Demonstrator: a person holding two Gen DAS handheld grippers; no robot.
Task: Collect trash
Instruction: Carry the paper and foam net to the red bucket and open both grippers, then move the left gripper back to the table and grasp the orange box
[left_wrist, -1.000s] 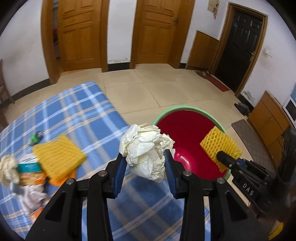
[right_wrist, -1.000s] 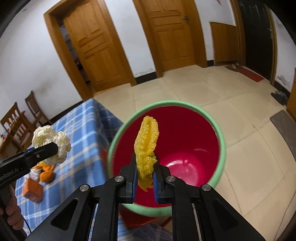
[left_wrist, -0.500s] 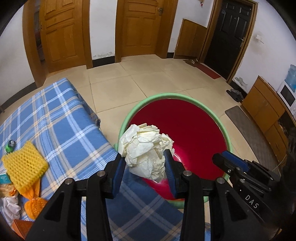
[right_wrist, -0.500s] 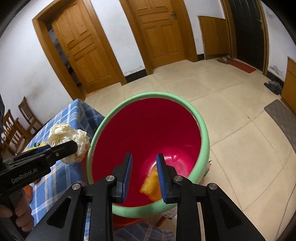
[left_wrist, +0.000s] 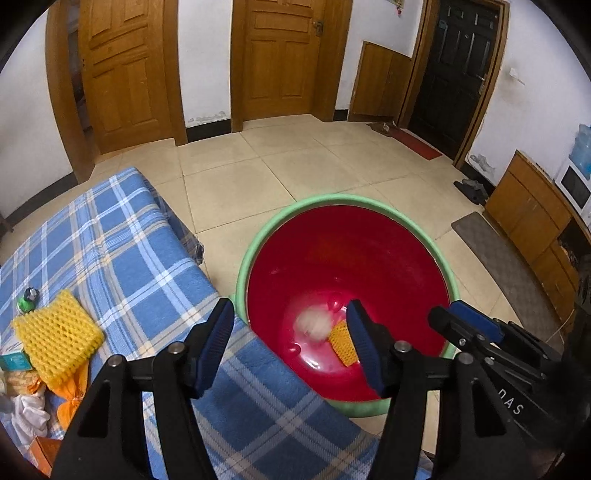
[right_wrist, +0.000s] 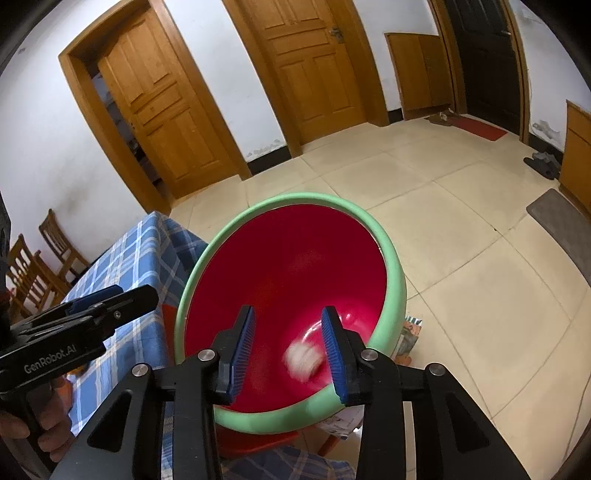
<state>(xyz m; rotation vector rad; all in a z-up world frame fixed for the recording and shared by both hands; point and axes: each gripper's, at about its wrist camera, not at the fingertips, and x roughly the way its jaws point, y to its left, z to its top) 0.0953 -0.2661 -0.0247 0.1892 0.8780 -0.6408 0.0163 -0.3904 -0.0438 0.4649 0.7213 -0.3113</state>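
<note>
Both my claws are opening w/ nothing between the jaws, left claw (left_wrist: 290, 343) having just let go of the paper wad (left_wrist: 314, 324), now blurred inside the red bin (left_wrist: 258, 236) beside the yellow foam net (left_wrist: 341, 341) dropped by right claw (right_wrist: 288, 349), so 2 bits are binned & more trash waits on the counter (left_wrist: 122, 254).

Blurred drop, cropped clutter

The paper wad (left_wrist: 313, 324) in the red bin (left_wrist: 369, 201) was motion-blurred to a pale smear in both views, shape unreadable. The yellow foam net (left_wrist: 343, 341) lay partly behind a left finger (left_wrist: 364, 341). Trash pile (left_wrist: 26, 402) on the worktop (left_wrist: 122, 251) was cut by the left edge. The hand (right_wrist: 22, 434) was cropped, the green object (left_wrist: 27, 298) too small to tell.
</note>
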